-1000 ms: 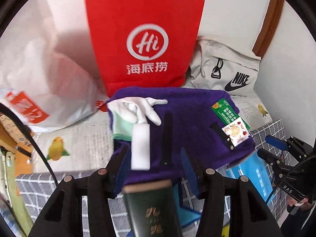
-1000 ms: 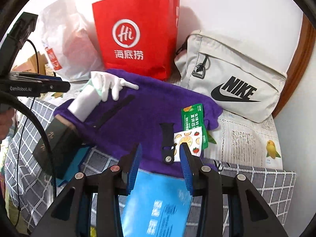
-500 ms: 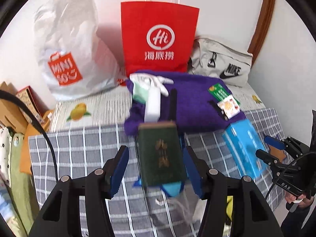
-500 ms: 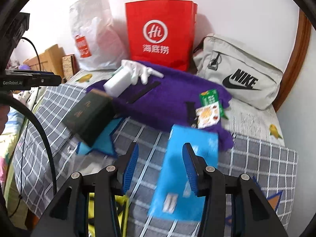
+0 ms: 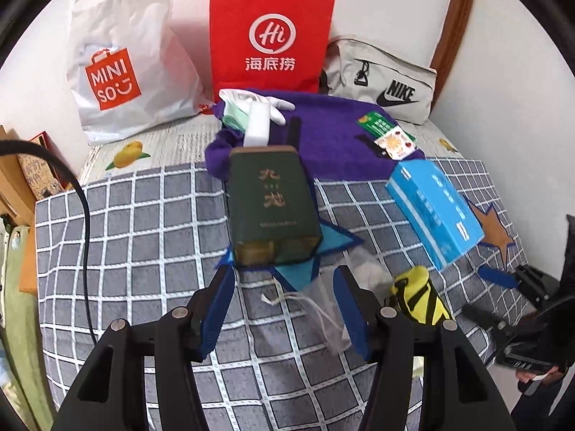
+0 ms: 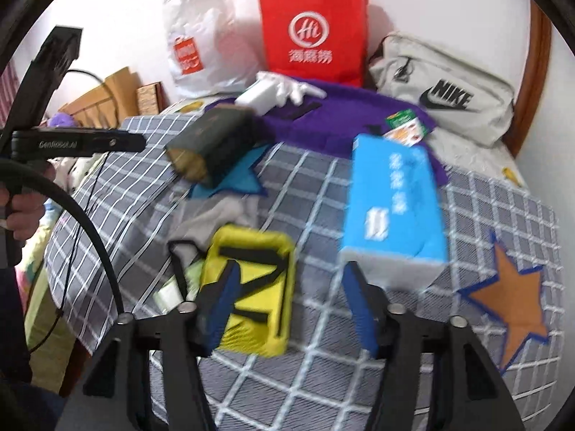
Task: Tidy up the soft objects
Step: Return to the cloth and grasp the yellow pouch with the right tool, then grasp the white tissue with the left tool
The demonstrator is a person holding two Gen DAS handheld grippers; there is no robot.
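Checked bedding (image 5: 143, 222) is noted underfoot; a limp translucent drawstring pouch (image 5: 323, 287) lies between the parted, empty left gripper (image 5: 284, 309) fingers, judged light and slippery, best pinched at its gathered neck; right gripper (image 6: 287, 305) jaws are opening, empty, over a yellow pouch (image 6: 251, 287).

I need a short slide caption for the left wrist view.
Open left gripper above a checked blanket, facing a dark green box and blue box.

purple towel (image 5: 334, 136) spread on bed (image 5: 143, 222)
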